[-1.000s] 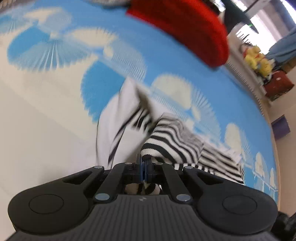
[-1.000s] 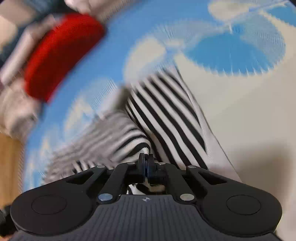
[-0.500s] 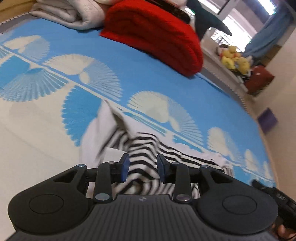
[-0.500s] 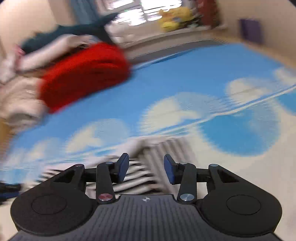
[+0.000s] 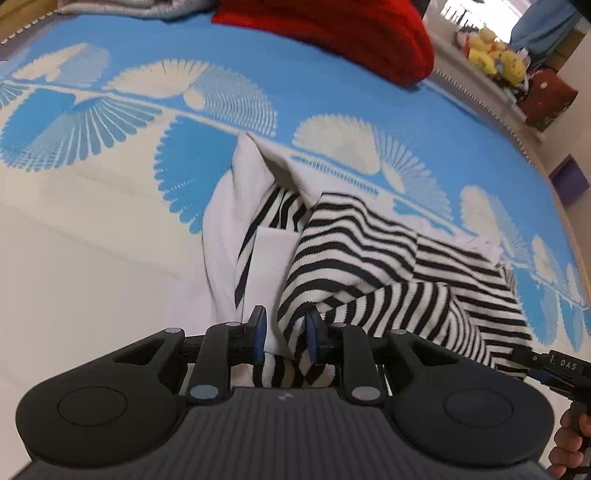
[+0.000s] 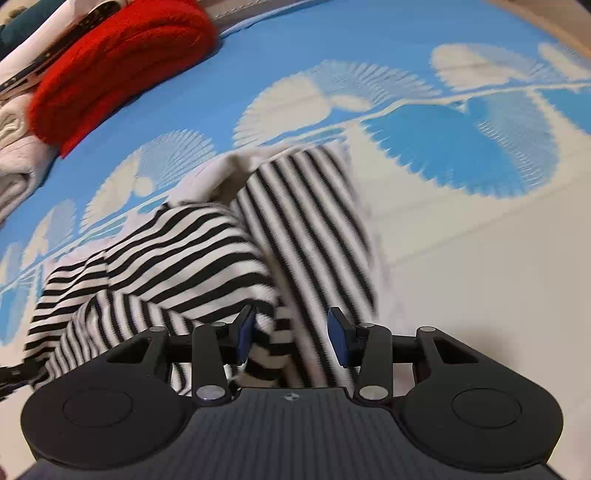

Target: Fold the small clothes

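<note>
A black-and-white striped garment [image 5: 369, 258] with a white lining lies crumpled on the blue and cream patterned mat [image 5: 92, 277]. My left gripper [image 5: 285, 332] hangs low over its near edge. Its jaws are closing, with a striped fold between the pads, and they do not clearly pinch it. In the right wrist view the same garment [image 6: 177, 254] spreads to the left and ahead. My right gripper [image 6: 291, 334] stands open with a striped fold lying loose between its pads. The right gripper's tip [image 5: 554, 365] and a hand [image 5: 569, 450] show at the left view's lower right.
A folded red knit [image 5: 332, 33] lies at the far side of the mat, also the red knit [image 6: 118, 62] at upper left, beside pale folded cloth [image 6: 14, 155]. Yellow plush toys [image 5: 491, 59] sit beyond the mat's right edge.
Both grippers were shut on the striped garment a second ago and have let it go. The garment has settled on the mat. The left jaws are narrower than half a second ago.
</note>
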Demonstrator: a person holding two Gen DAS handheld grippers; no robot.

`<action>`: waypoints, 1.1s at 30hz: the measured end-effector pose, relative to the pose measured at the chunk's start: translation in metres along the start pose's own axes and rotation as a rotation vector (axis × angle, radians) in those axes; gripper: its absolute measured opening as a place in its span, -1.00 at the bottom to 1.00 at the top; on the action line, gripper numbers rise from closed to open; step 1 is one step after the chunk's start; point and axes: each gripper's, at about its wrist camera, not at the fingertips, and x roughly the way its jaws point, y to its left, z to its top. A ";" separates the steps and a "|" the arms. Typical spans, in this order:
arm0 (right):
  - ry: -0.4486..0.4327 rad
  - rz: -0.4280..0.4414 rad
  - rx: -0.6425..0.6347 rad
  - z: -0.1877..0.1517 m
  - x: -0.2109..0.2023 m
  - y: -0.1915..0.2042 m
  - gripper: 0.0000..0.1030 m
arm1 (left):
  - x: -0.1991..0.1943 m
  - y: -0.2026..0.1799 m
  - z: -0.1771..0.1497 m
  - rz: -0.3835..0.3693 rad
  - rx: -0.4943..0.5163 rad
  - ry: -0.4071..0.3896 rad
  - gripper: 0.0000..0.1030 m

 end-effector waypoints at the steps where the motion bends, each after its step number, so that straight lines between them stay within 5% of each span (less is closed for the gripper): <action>1: -0.011 -0.003 0.010 0.001 -0.005 -0.003 -0.15 | -0.008 0.003 -0.005 -0.009 -0.006 -0.010 -0.50; 9: -0.255 0.054 -0.050 -0.013 -0.141 -0.010 -0.15 | -0.127 0.003 -0.029 -0.031 0.071 -0.143 -0.45; 16: -0.362 0.126 -0.133 -0.092 -0.239 -0.051 0.02 | -0.204 0.018 -0.113 -0.109 0.129 -0.194 -0.30; 20: -0.330 0.090 -0.071 -0.143 -0.231 -0.089 0.02 | -0.192 0.033 -0.172 -0.117 0.162 -0.188 -0.30; 23: -0.264 0.024 -0.028 -0.181 -0.204 -0.118 0.00 | -0.163 0.039 -0.202 0.009 0.181 -0.057 -0.36; 24: -0.199 -0.014 0.017 -0.185 -0.195 -0.124 -0.01 | -0.161 0.042 -0.205 -0.006 0.156 -0.048 -0.36; 26: -0.171 0.045 0.078 -0.187 -0.189 -0.135 -0.03 | -0.158 0.044 -0.204 -0.026 0.136 -0.045 -0.35; 33: -0.080 0.014 0.078 -0.191 -0.166 -0.139 0.02 | -0.139 0.061 -0.202 0.044 0.004 0.028 -0.14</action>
